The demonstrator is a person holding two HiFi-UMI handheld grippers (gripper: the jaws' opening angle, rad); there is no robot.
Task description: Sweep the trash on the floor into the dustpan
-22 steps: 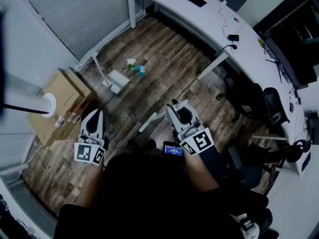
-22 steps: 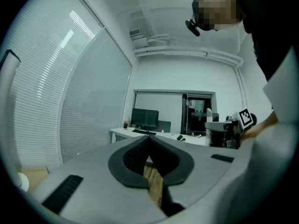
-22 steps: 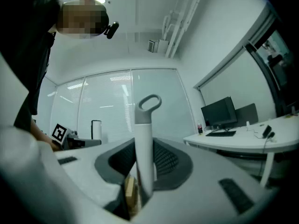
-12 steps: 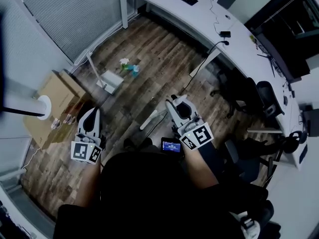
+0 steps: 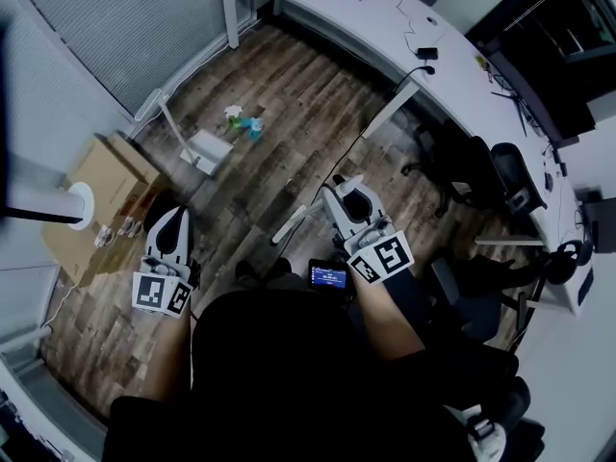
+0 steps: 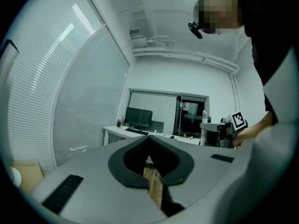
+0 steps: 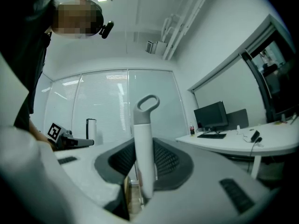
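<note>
The trash (image 5: 241, 121), a few white, green and blue bits, lies on the wooden floor far ahead in the head view. Just left of it the white dustpan (image 5: 208, 150) stands with its long handle (image 5: 169, 121) leaning up-left. My right gripper (image 5: 344, 192) is shut on the white broom handle (image 5: 296, 221). In the right gripper view that handle (image 7: 143, 129) rises upright between the jaws of the right gripper (image 7: 142, 164), ending in a grey loop. My left gripper (image 5: 171, 221) is held level at the left. Its jaws meet in the left gripper view (image 6: 149, 138) with nothing between them.
A cardboard box (image 5: 108, 189) and a white round post (image 5: 73, 205) stand at the left by the blinds. A long white desk (image 5: 385, 29) curves along the back, with office chairs (image 5: 486, 176) at the right. A small lit screen (image 5: 327, 277) hangs at my waist.
The head view has drifted, so the dustpan and trash sit slightly further up-left in the picture. Both grippers keep the same posture, and the broom stays in the right one.
</note>
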